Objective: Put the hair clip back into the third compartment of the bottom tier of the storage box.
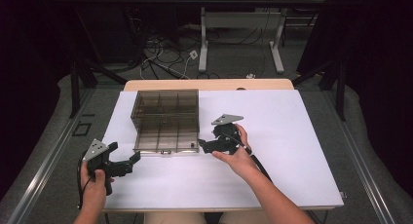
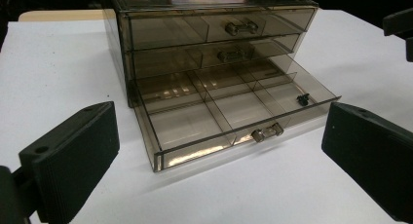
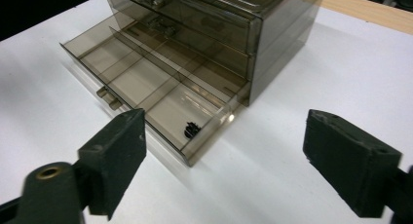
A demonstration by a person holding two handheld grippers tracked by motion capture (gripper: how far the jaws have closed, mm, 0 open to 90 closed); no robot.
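- Near the table's centre, a little toward ten o'clock, I see the smoky drawer cabinet (image 1: 165, 118) on the white table (image 1: 292, 156), its bottom drawer (image 2: 229, 119) pulled out toward me.
- At the drawer's front corner, around four o'clock within it, a small black object (image 3: 192, 130) lies in one compartment; I cannot tell what it is.
- Two upper drawers sit closed above, each with a small handle (image 2: 241, 27).
- My right gripper (image 1: 210, 146) hovers at three o'clock of the open drawer, just beside that corner, jaws spread wide and grasping nothing.
- My left gripper (image 1: 130, 161) waits at about seven o'clock of the cabinet, near the drawer front but apart from it, jaws likewise released and empty.
- I judge the step in hand to be dealing with the open drawer: either fetching the black piece or pushing the drawer shut.
- Fetching would call for tilting the right jaws down over the drawer wall; closing would call for a flat push near the drawer handle (image 2: 267, 132).
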